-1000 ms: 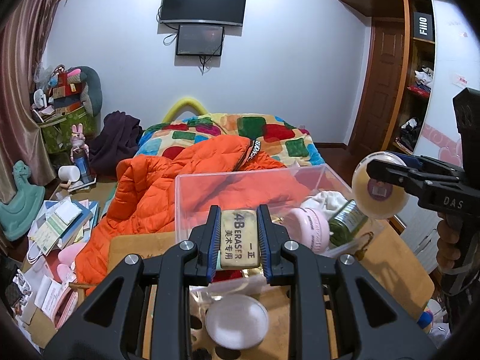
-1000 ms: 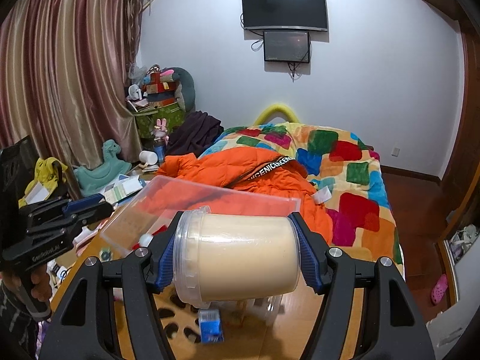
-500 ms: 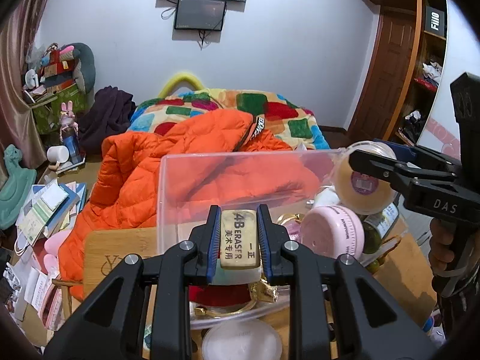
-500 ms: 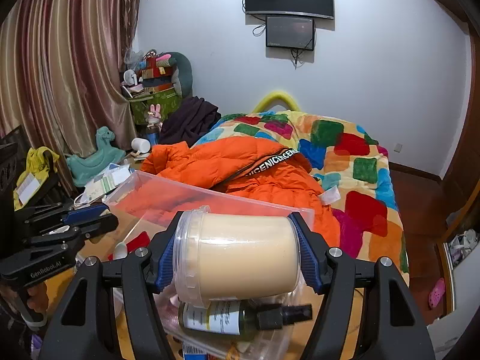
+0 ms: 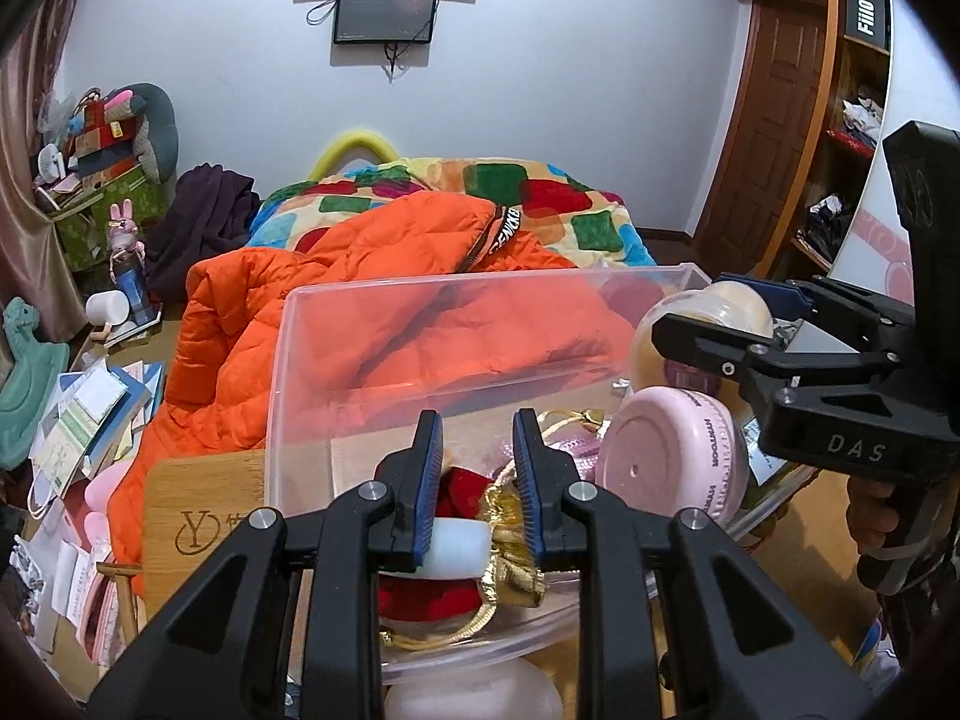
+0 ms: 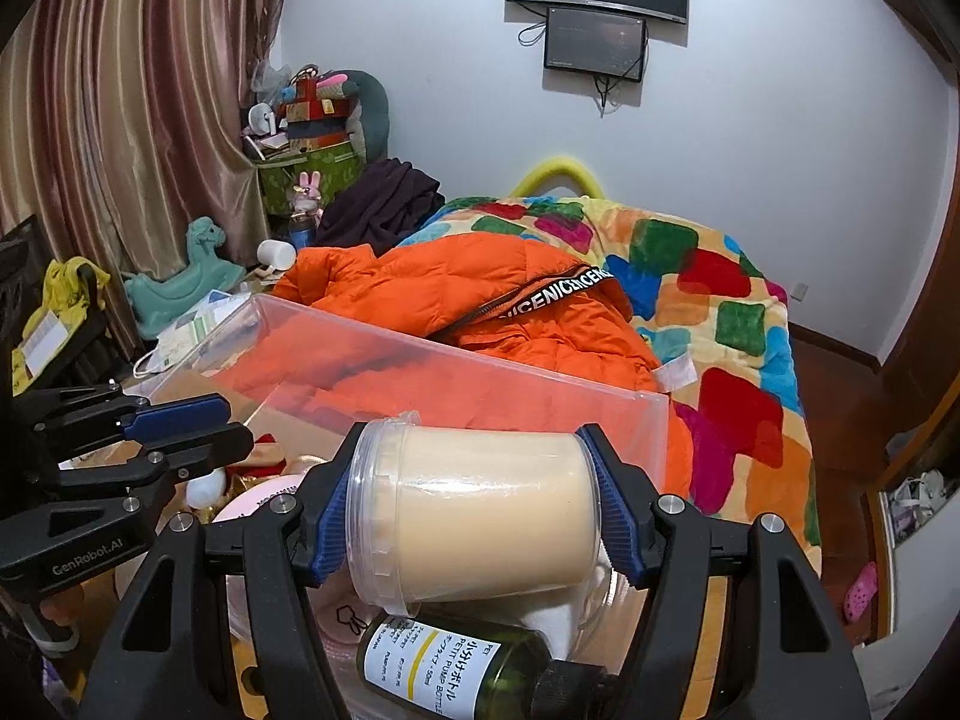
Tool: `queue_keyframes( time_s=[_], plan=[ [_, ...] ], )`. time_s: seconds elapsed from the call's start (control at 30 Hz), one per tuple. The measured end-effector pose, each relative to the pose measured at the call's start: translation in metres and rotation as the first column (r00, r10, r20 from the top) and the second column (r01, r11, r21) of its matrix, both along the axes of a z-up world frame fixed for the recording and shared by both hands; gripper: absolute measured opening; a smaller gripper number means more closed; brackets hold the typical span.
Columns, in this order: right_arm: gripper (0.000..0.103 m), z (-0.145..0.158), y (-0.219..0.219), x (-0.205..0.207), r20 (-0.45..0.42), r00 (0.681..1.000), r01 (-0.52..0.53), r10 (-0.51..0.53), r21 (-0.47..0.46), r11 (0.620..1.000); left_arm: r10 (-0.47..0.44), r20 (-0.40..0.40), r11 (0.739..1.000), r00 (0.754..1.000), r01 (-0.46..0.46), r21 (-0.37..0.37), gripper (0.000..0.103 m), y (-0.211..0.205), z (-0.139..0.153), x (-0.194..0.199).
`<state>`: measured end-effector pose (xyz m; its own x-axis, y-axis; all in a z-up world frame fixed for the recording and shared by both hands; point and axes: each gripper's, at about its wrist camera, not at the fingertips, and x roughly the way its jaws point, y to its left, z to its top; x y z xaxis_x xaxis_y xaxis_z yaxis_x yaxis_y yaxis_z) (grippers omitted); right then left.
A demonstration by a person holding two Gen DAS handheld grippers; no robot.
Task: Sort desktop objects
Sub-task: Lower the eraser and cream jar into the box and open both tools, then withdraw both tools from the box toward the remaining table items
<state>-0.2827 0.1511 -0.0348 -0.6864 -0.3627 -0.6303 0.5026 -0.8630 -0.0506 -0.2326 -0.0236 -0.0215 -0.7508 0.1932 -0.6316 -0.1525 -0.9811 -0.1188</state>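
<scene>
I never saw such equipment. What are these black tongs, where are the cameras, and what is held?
A person holds a black two-finger gripper in each hand; there is no robot arm. Each picture comes from a camera on one gripper, looking along its fingers. The left gripper is open over a clear plastic box; a white block lies below its fingers. The right gripper clamps a translucent cream-filled jar sideways. The box holds a round pink case and a dark green bottle.

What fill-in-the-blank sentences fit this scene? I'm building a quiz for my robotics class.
The cream-filled jar is gripped by the ___ claw.
The round case in the clear bin is ___.
The jacket on the bed is ___.
Missing: right; pink; orange.
</scene>
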Motion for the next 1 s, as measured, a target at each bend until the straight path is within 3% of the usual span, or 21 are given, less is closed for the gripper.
queue_keyframes(
  time_s=[0.1,0.23,0.4,0.57,0.83,1.0],
  plan=[
    [0.064,0.001,-0.002,0.003,-0.014,1.0,0.001,0.0,0.018,1.0,0.002,0.0,1.0,1.0,-0.002,-0.002,0.023,0.001,0.001,0.0],
    [0.064,0.007,-0.002,0.01,-0.046,0.999,0.008,-0.007,0.03,1.0,0.001,-0.007,1.0,1.0,-0.001,0.003,0.032,0.001,0.005,0.003],
    [0.073,0.022,0.0,0.026,-0.101,0.995,0.007,-0.004,0.027,1.0,-0.005,-0.036,1.0,0.999,0.006,0.001,0.036,0.004,0.017,0.011],
    [0.081,0.038,0.0,0.047,-0.163,0.987,0.018,-0.012,0.038,0.999,-0.003,-0.075,1.0,0.997,0.003,0.0,0.05,0.005,0.033,0.025],
    [0.087,0.062,0.012,0.082,-0.208,0.978,0.034,-0.032,0.006,0.999,0.033,-0.157,0.999,0.987,-0.034,-0.005,0.068,-0.006,0.062,0.06],
    [0.091,0.072,0.021,0.107,-0.234,0.971,0.036,-0.041,-0.026,0.999,0.058,-0.186,0.998,0.981,-0.061,-0.014,0.074,-0.016,0.072,0.083]
  ],
)
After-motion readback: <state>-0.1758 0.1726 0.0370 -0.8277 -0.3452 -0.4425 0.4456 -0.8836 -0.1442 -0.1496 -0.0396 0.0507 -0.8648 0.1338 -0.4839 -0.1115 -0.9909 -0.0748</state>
